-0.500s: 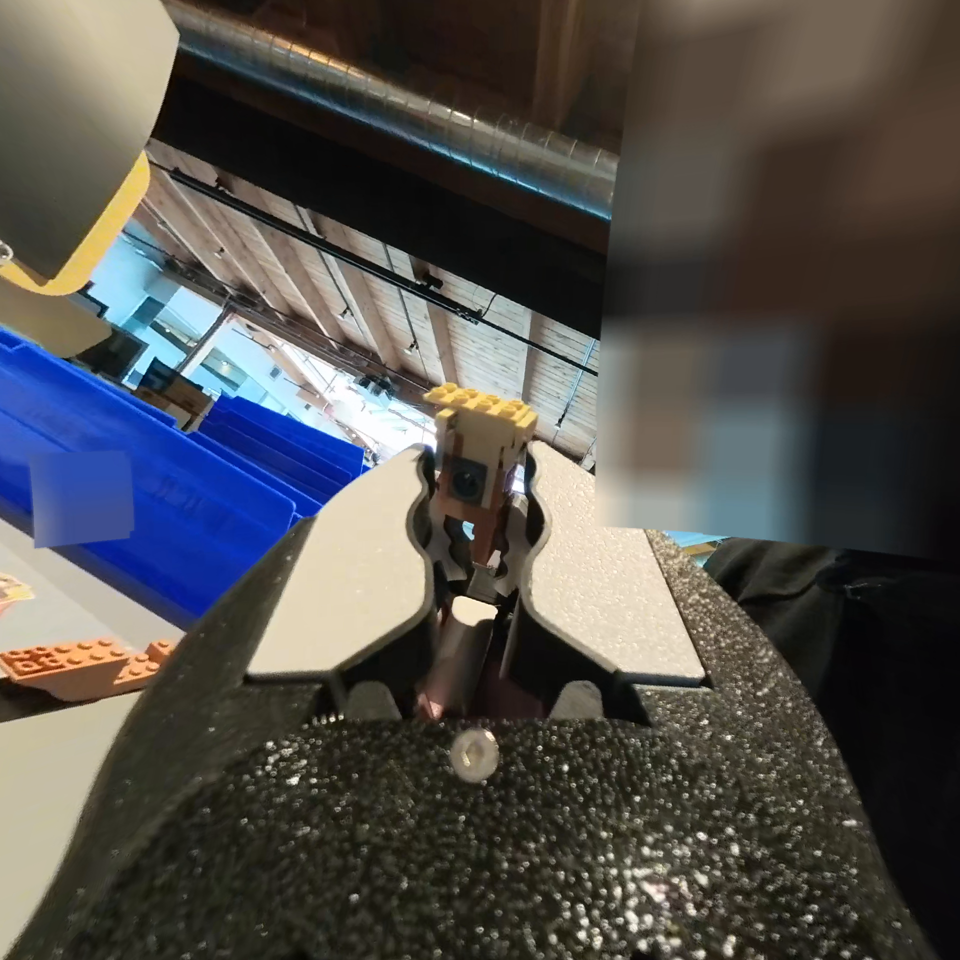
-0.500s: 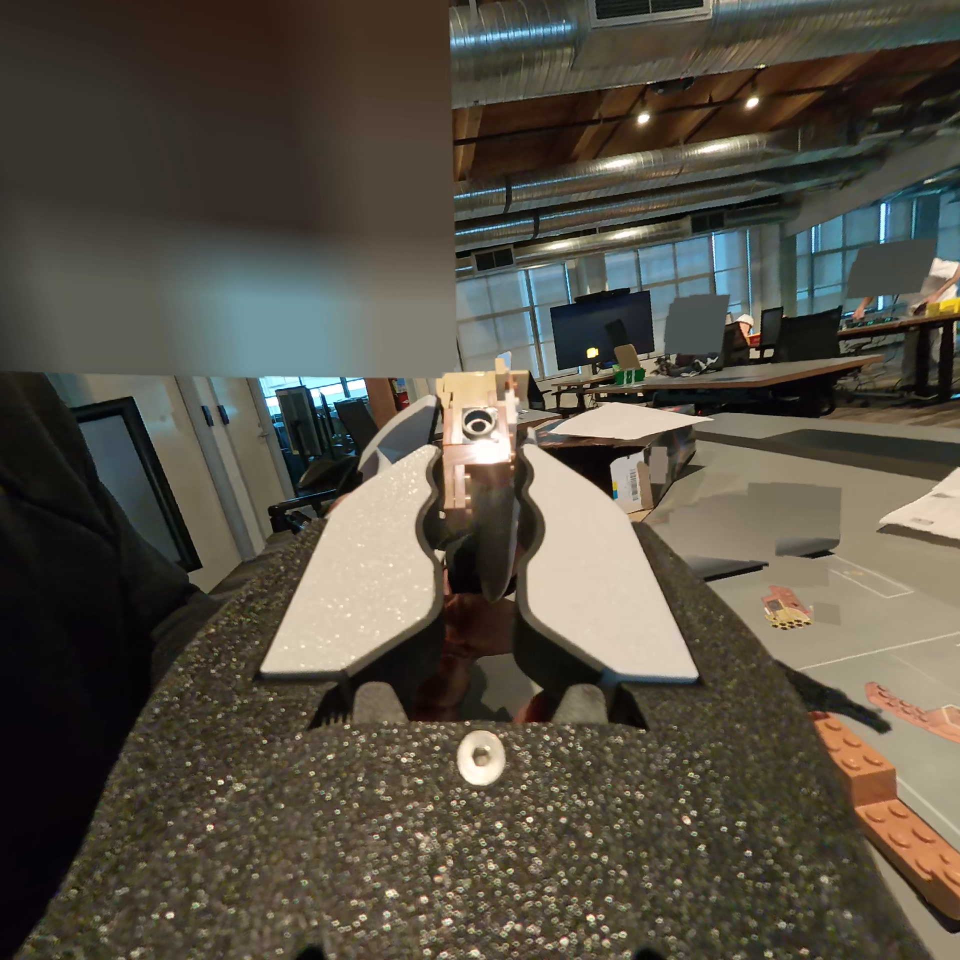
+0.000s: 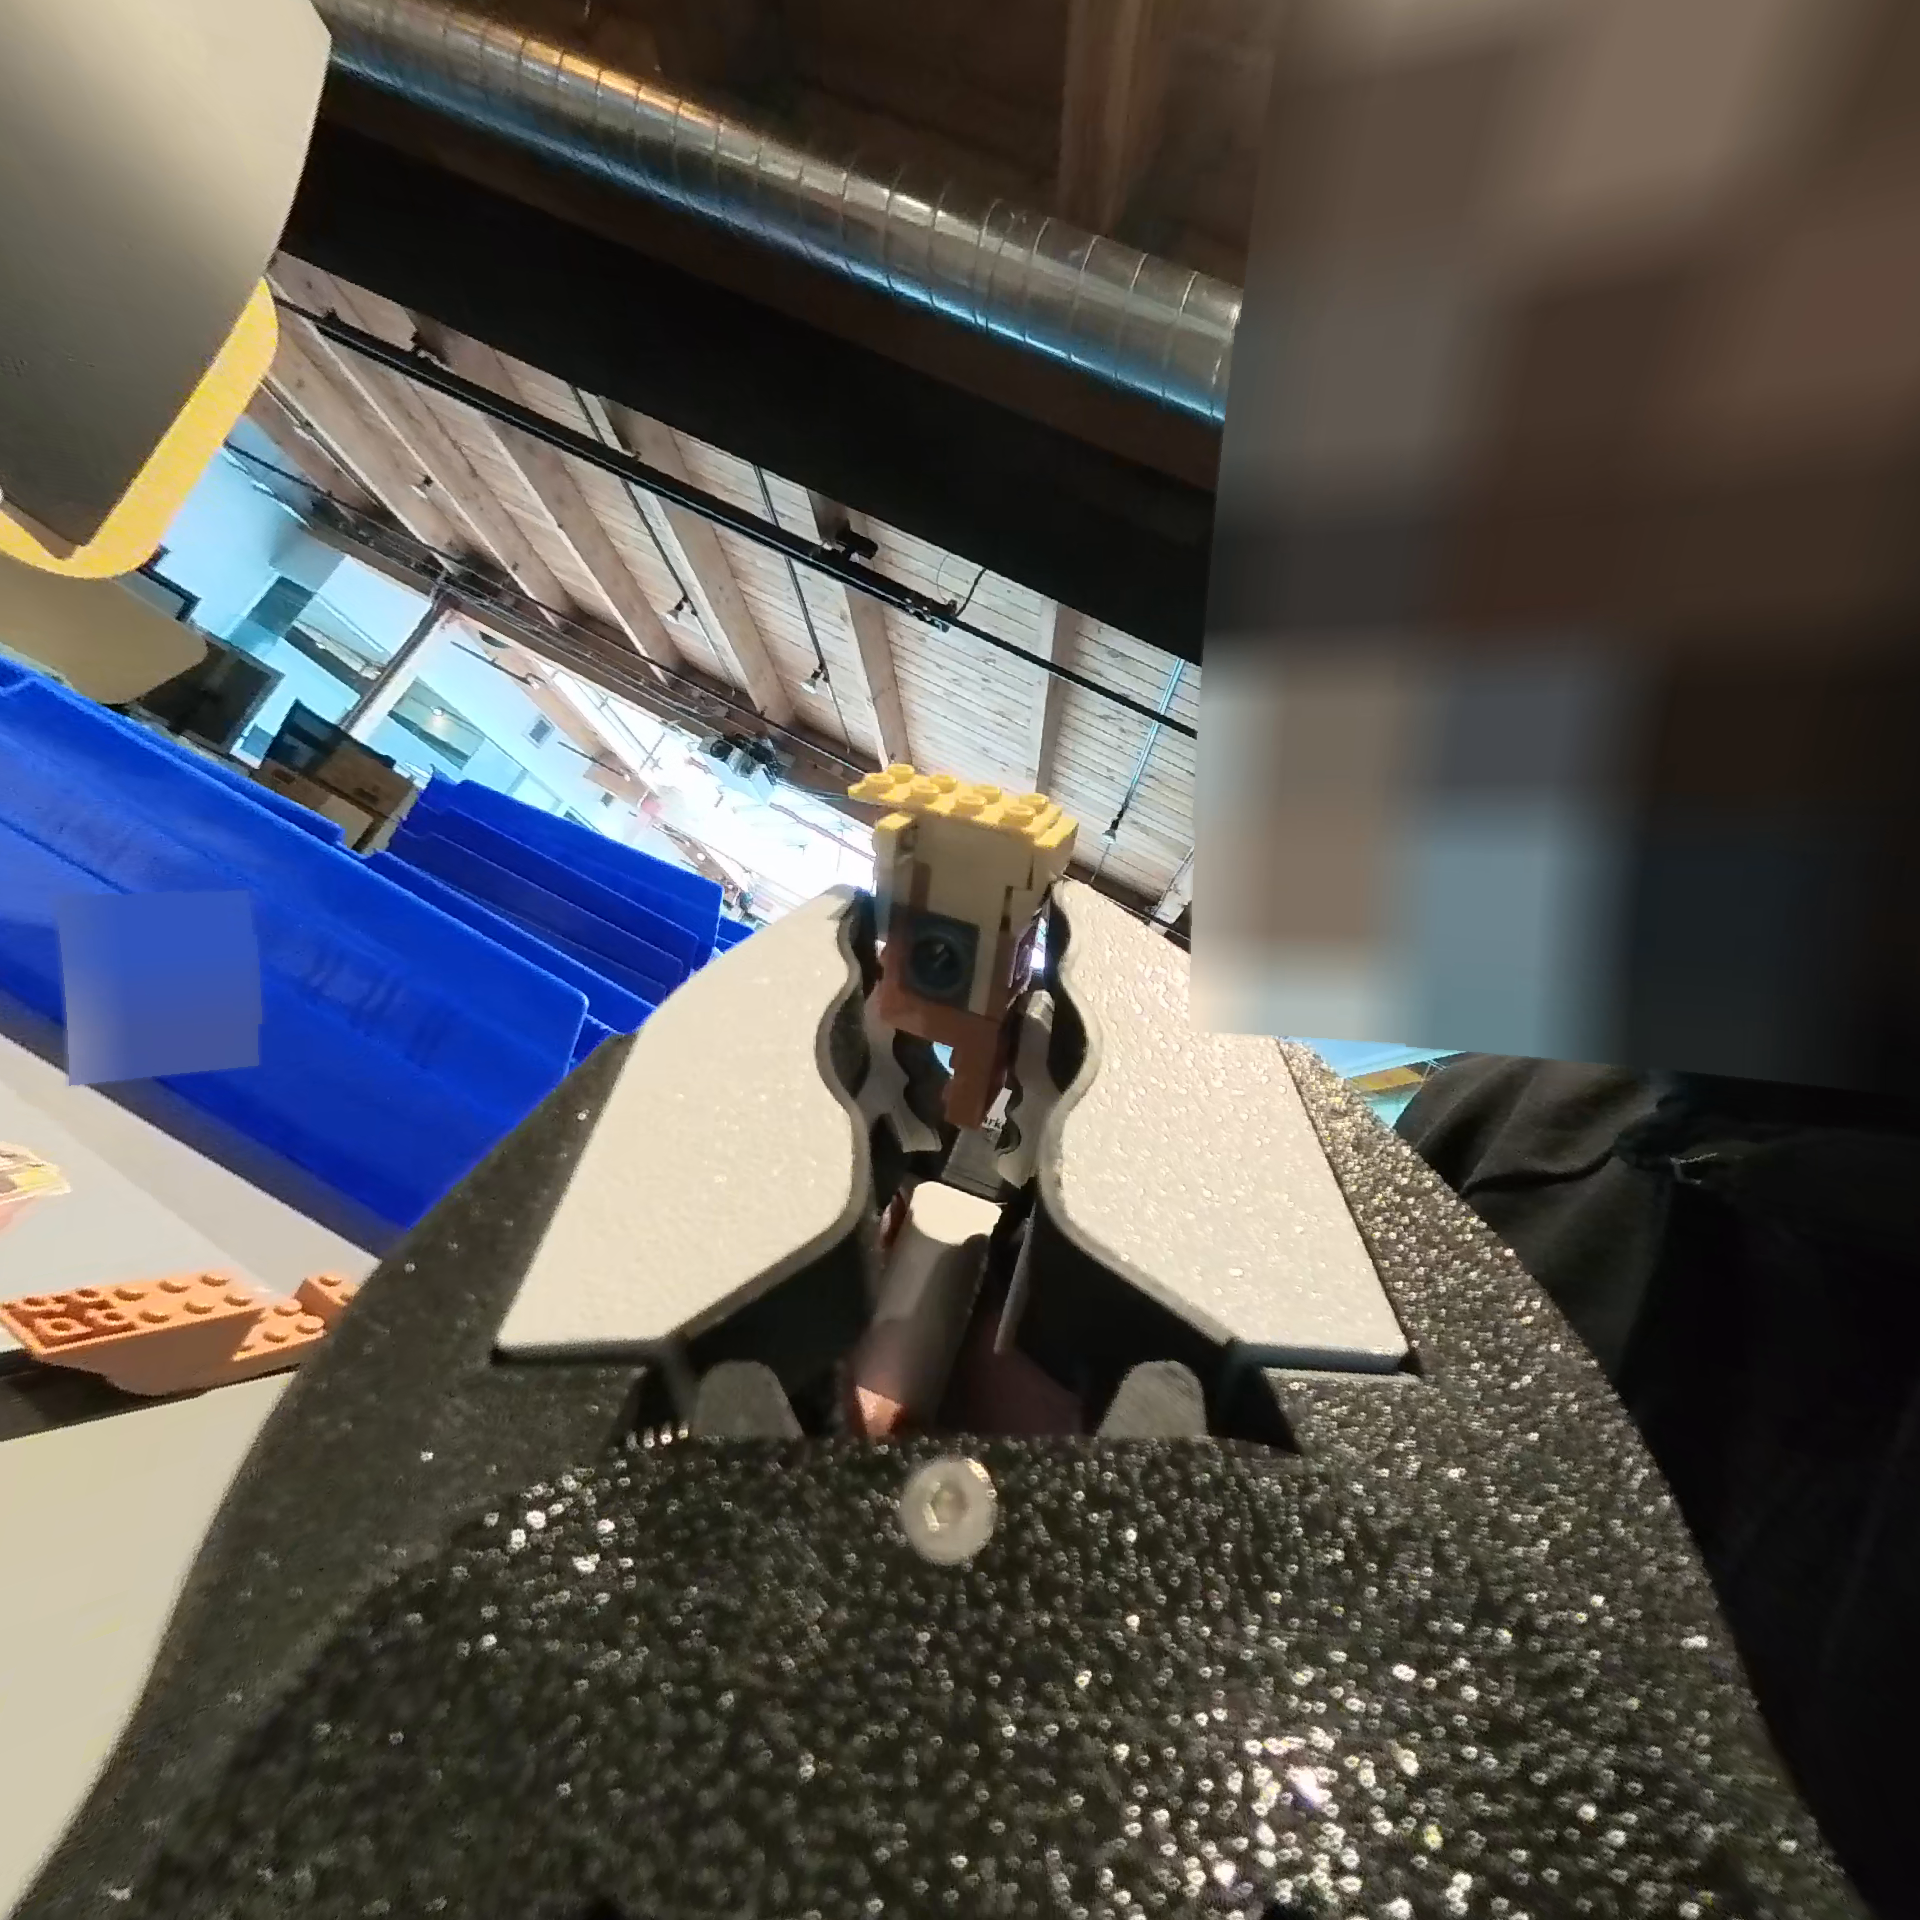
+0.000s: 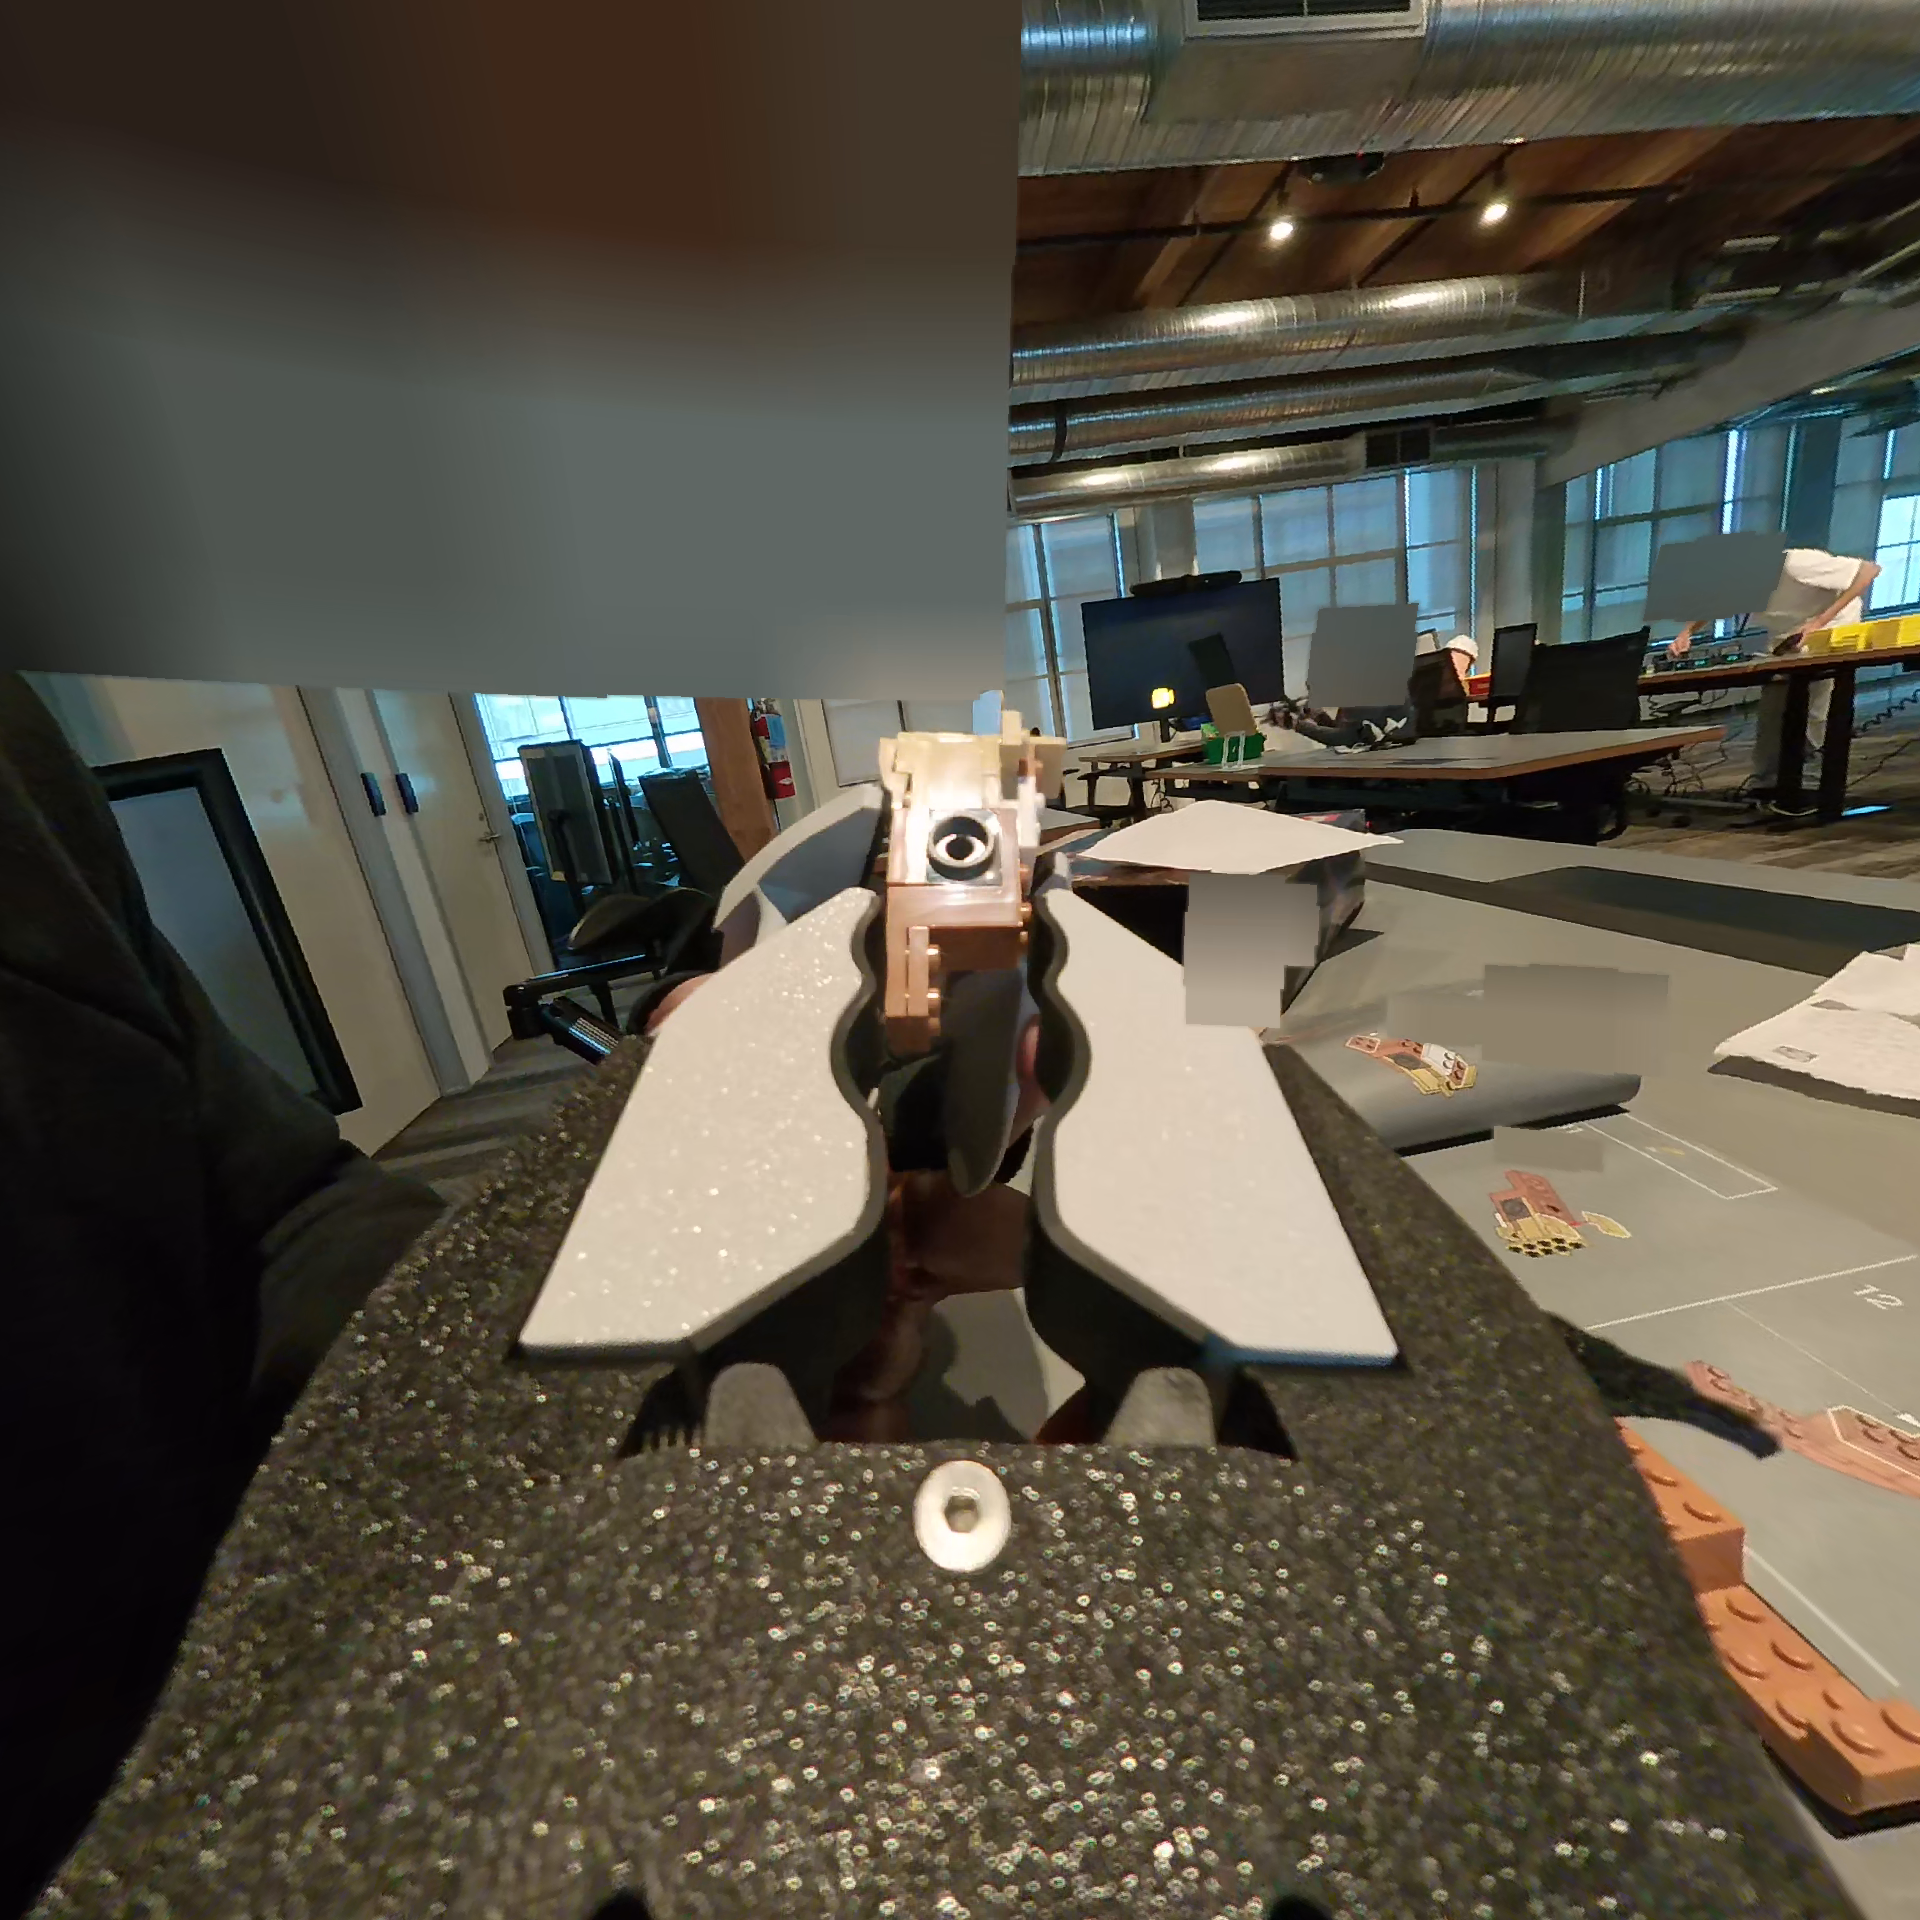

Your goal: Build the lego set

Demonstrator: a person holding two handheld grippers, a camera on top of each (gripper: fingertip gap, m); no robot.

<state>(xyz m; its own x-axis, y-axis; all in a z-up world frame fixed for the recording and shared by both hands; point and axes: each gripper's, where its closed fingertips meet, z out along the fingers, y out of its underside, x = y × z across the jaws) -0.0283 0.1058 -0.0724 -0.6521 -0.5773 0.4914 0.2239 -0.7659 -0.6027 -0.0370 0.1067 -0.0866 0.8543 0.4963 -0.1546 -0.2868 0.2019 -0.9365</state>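
Observation:
A small lego assembly (image 3: pixel 961 868), with a yellow plate on top of tan and brown bricks and a round dark stud hole, is held up in the air. My left gripper (image 3: pixel 951 904) is shut on it. The right wrist view shows the same assembly (image 4: pixel 966 925) from the other side, brown below and tan above. My right gripper (image 4: pixel 956 909) is shut on it too. The left gripper's grey finger (image 4: pixel 774 883) shows just behind it on the left. The lower part of the assembly is hidden between the jaws.
Blue bins (image 3: pixel 364 997) stand in a row on the grey table. An orange-brown lego piece (image 3: pixel 156 1325) lies in front of them. Brown bricks (image 4: pixel 1818 1704), an instruction sheet (image 4: pixel 1558 1216) and a cardboard box (image 4: pixel 1320 904) lie to the right. A person's dark sleeve (image 4: pixel 135 1143) is close on the left. The tips of both grippers are at nearly the same place.

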